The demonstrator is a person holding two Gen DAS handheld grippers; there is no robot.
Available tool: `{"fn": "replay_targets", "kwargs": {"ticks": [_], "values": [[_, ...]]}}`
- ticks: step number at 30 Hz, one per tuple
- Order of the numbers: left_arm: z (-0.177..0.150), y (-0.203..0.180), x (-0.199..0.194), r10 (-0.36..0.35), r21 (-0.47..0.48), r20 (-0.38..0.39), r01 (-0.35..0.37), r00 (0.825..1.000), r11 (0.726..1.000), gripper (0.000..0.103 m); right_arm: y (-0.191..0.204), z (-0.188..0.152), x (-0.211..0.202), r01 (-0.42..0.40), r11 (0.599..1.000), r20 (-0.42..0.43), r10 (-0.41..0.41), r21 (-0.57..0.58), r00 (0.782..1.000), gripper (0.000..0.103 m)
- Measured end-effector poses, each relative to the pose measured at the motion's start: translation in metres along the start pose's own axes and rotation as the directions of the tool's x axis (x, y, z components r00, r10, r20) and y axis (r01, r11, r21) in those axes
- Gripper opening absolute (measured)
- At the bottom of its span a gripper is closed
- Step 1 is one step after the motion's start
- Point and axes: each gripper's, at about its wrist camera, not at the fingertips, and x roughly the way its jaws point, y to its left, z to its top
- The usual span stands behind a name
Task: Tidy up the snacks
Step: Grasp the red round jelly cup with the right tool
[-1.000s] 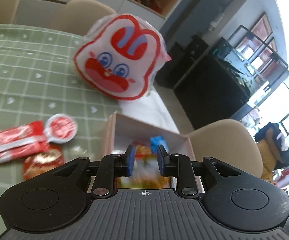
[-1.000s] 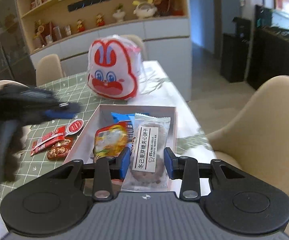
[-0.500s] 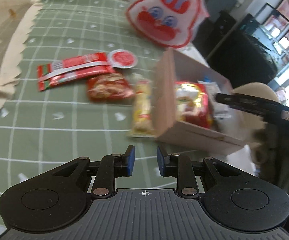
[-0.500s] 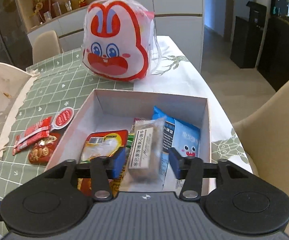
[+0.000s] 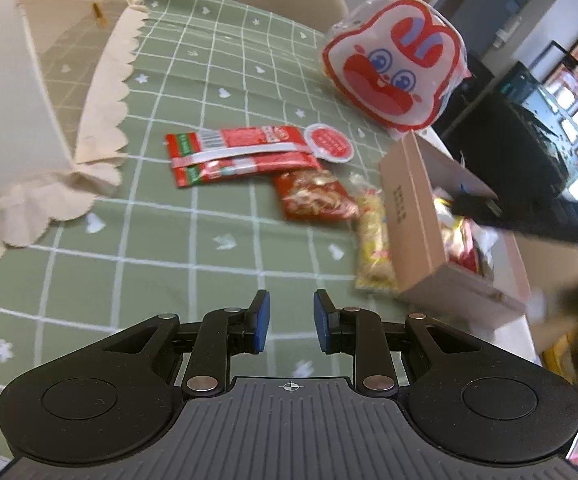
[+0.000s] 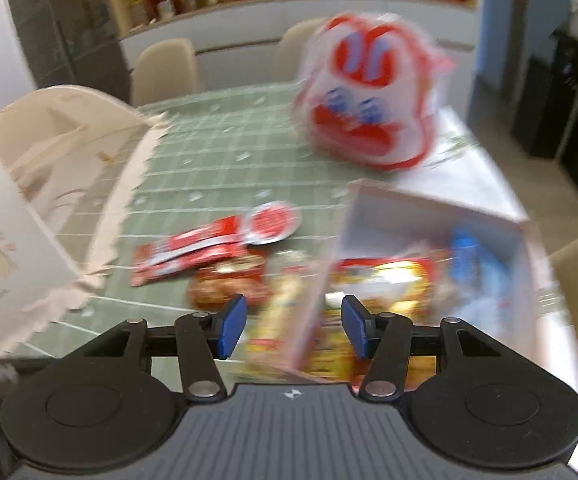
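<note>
Red snack packets (image 5: 245, 154) lie beside cardboard box (image 5: 413, 220).

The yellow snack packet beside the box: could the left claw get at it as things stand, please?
Probably yes: the left claw is empty, and the yellow snack packet lies uncovered on the tablecloth, though tight against the box wall.

tablecloth (image 5: 193, 240): matt cloth | box (image 5: 413, 220): matt cardboard | snack packets (image 5: 241, 154): glossy plastic
</note>
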Motion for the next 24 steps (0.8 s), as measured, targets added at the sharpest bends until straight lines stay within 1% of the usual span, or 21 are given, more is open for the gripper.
{"fn": "replay_targets", "kwargs": {"ticks": [1, 2, 3, 4, 5, 8, 9, 11, 12, 13, 14, 15, 16, 17, 20, 21, 22, 24], "values": [[-0.003, 0.007, -0.004, -0.002, 0.003, -0.006, 0.002, 1.0, 1.0, 0.027, 0.009, 0.006, 0.01, -0.015, 1.0, -0.022, 0.015, 0.007, 1.0, 0.054], [-0.007, 0.013, -0.008, -0.001, 0.001, -0.009, 0.002, 1.0, 1.0, 0.027, 0.016, 0.015, 0.024, -0.027, 1.0, -0.045, 0.027, 0.017, 0.999, 0.058], [-0.011, 0.019, -0.012, 0.003, -0.002, -0.011, -0.003, 1.0, 1.0, 0.027, 0.023, 0.023, 0.038, -0.027, 0.999, -0.063, 0.029, 0.028, 0.998, 0.068], [-0.014, 0.026, -0.017, 0.012, -0.01, -0.011, -0.012, 1.0, 1.0, 0.027, 0.029, 0.03, 0.053, -0.015, 0.999, -0.071, 0.018, 0.042, 0.997, 0.072], [-0.017, 0.031, -0.021, 0.022, -0.023, -0.011, -0.022, 1.0, 0.999, 0.027, 0.036, 0.039, 0.071, -0.002, 0.998, -0.083, 0.007, 0.055, 0.997, 0.072], [-0.026, 0.05, -0.032, 0.047, -0.087, -0.027, -0.049, 0.999, 0.995, 0.027, 0.05, 0.058, 0.117, 0.004, 0.998, -0.12, 0.004, 0.07, 0.993, 0.072], [-0.028, 0.055, -0.034, 0.051, -0.097, -0.031, -0.054, 0.998, 0.994, 0.027, 0.054, 0.062, 0.129, 0.021, 0.998, -0.126, -0.013, 0.062, 0.992, 0.072], [-0.031, 0.062, -0.038, 0.076, -0.087, -0.039, -0.08, 0.996, 0.993, 0.027, 0.065, 0.068, 0.154, 0.105, 0.994, -0.137, -0.099, 0.035, 0.986, 0.072], [-0.031, 0.066, -0.04, 0.091, -0.078, -0.041, -0.094, 0.995, 0.993, 0.027, 0.069, 0.069, 0.162, 0.132, 0.991, -0.147, -0.128, 0.016, 0.981, 0.072], [-0.031, 0.07, -0.041, 0.108, -0.074, -0.043, -0.111, 0.993, 0.991, 0.027, 0.073, 0.069, 0.17, 0.154, 0.988, -0.15, -0.154, -0.009, 0.977, 0.074], [-0.03, 0.073, -0.042, 0.116, -0.076, -0.046, -0.119, 0.992, 0.99, 0.027, 0.081, 0.069, 0.172, 0.175, 0.983, -0.124, -0.18, -0.048, 0.976, 0.074], [-0.029, 0.077, -0.042, 0.119, -0.08, -0.046, -0.122, 0.992, 0.989, 0.027, 0.086, 0.067, 0.173, 0.17, 0.982, -0.119, -0.179, -0.077, 0.977, 0.073], [-0.027, 0.081, -0.043, 0.121, -0.083, -0.044, -0.124, 0.992, 0.989, 0.027, 0.09, 0.066, 0.173, 0.148, 0.985, -0.128, -0.16, -0.093, 0.979, 0.069], [-0.026, 0.083, -0.044, 0.122, -0.084, -0.042, -0.126, 0.992, 0.989, 0.027, 0.093, 0.064, 0.17, 0.127, 0.986, -0.135, -0.14, -0.106, 0.981, 0.067], [-0.017, 0.088, -0.045, 0.111, -0.078, -0.033, -0.113, 0.993, 0.99, 0.027, 0.103, 0.053, 0.162, 0.053, 0.986, -0.171, -0.081, -0.159, 0.982, 0.052], [-0.013, 0.089, -0.045, 0.107, -0.071, -0.03, -0.109, 0.994, 0.992, 0.027, 0.106, 0.047, 0.158, 0.026, 0.984, -0.186, -0.059, -0.174, 0.981, 0.044], [-0.009, 0.089, -0.044, 0.104, -0.059, -0.028, -0.105, 0.994, 0.993, 0.027, 0.107, 0.041, 0.152, 0.004, 0.983, -0.196, -0.04, -0.182, 0.98, 0.04], [-0.001, 0.088, -0.041, 0.093, -0.04, -0.025, -0.094, 0.995, 0.995, 0.027, 0.111, 0.032, 0.144, -0.045, 0.98, -0.239, -0.003, -0.193, 0.971, 0.036]]}}
